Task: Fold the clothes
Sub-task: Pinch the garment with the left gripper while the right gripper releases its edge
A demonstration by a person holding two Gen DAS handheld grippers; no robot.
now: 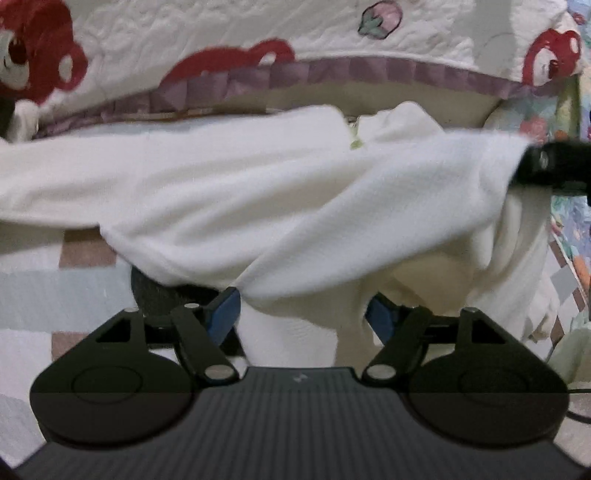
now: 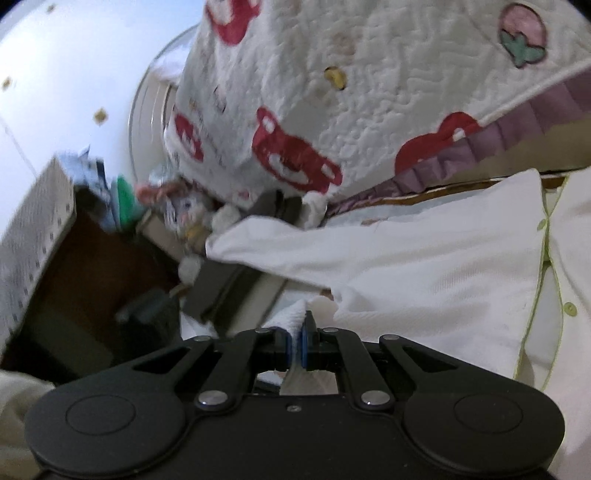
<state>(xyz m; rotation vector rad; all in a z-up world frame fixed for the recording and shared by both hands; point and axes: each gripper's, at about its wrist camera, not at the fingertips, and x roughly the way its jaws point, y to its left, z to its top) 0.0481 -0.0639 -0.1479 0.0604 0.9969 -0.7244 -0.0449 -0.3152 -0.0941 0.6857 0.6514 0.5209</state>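
Cloth everywhere: white ribbed-knit garment with pale green piping and small green buttons [image 1: 280, 206], draped in loose folds across the middle of the left wrist view, spread over a pale patchwork bed cover of grey, pink and white squares [image 1: 55, 280].

Left black two-finger gripper with blue pads [image 1: 301, 314] — jaws spread wide, garment fabric sagging down between them, no pinch visible on either pad. At far right of the same view, a dark blurred tool tip at the garment's raised edge; too smeared to read further.

Right black two-finger gripper with blue pads [image 2: 295, 349] — jaws pressed nearly together, clamping a thin fold of the white garment [image 2: 424, 266], cloth visible both ahead of and behind the pads. Buttoned placket with green trim running down the right side of the right wrist view.

Behind the garment in both views, a white quilted blanket with red bear prints, strawberry motifs and a mauve ruffled border [image 1: 229, 33]. Cluttered, blurred items at left in the right wrist view.
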